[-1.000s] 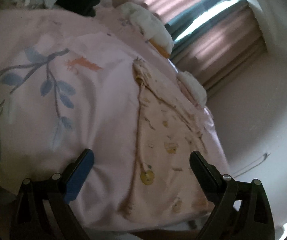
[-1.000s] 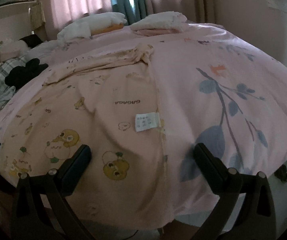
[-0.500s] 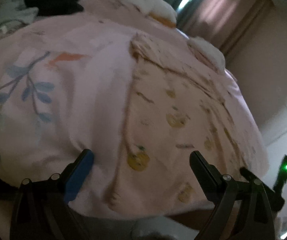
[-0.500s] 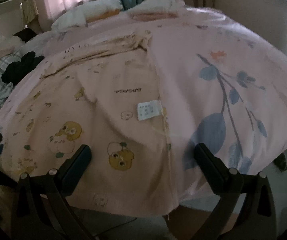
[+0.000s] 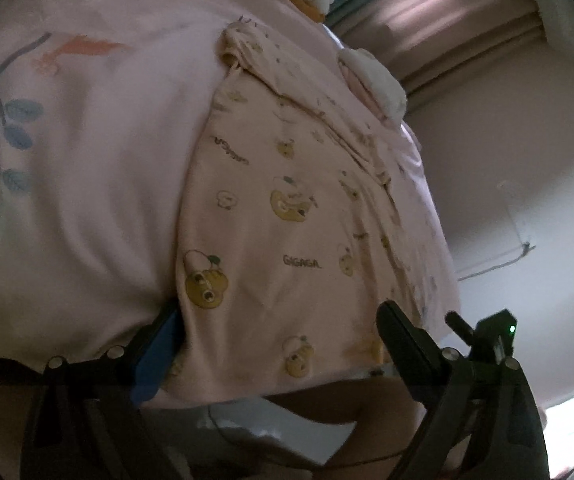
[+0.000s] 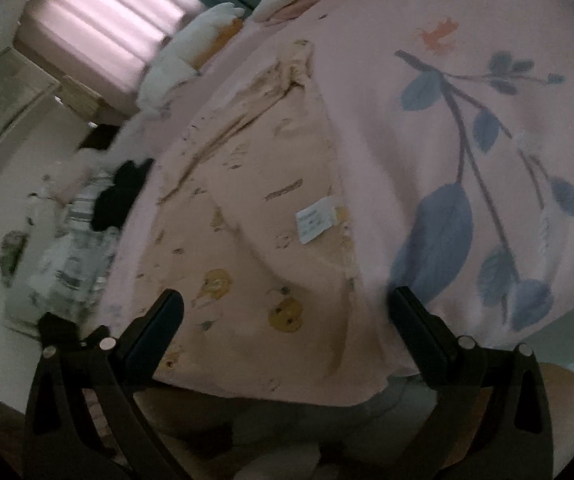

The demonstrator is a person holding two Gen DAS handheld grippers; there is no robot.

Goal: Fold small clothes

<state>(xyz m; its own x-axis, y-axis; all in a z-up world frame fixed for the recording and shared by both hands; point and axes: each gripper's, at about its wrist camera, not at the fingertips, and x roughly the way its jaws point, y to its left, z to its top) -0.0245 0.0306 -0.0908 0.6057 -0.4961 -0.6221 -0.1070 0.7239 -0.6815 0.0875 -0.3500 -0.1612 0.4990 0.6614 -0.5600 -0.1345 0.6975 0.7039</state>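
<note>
A small peach garment (image 5: 287, 240) of soft, thin knit lay spread flat on the bed, its long body running from the near edge up toward the pillows, printed with yellow bear figures and the word GAGAGA. Under it lay a smooth pink duvet (image 5: 87, 152) patterned with blue-grey leaves on thin stems and a small orange animal. In the right wrist view the garment (image 6: 255, 220) showed creased folds along its far half and a white rectangular care label (image 6: 318, 219) sewn near its right-hand seam. White, puffy pillows (image 5: 375, 76) sat at the head of the bed before pleated pink curtains (image 5: 447, 16), and a dark heap of clothing (image 6: 119, 192) lay off the garment's left side beside striped fabric. The left gripper (image 5: 283, 328) had its fingers spread wide, the blue-padded one (image 5: 159, 344) tucked against the garment's left edge and the black one at its right part, nothing clamped between them. The right gripper (image 6: 287, 312) was likewise spread apart over the hem, holding nothing. Compared with a second before, both cameras had dropped closer to the near hem and tilted, so the cloth filled far more of each view, and the other gripper (image 5: 491, 336), with a green light, had come into the left view.
</note>
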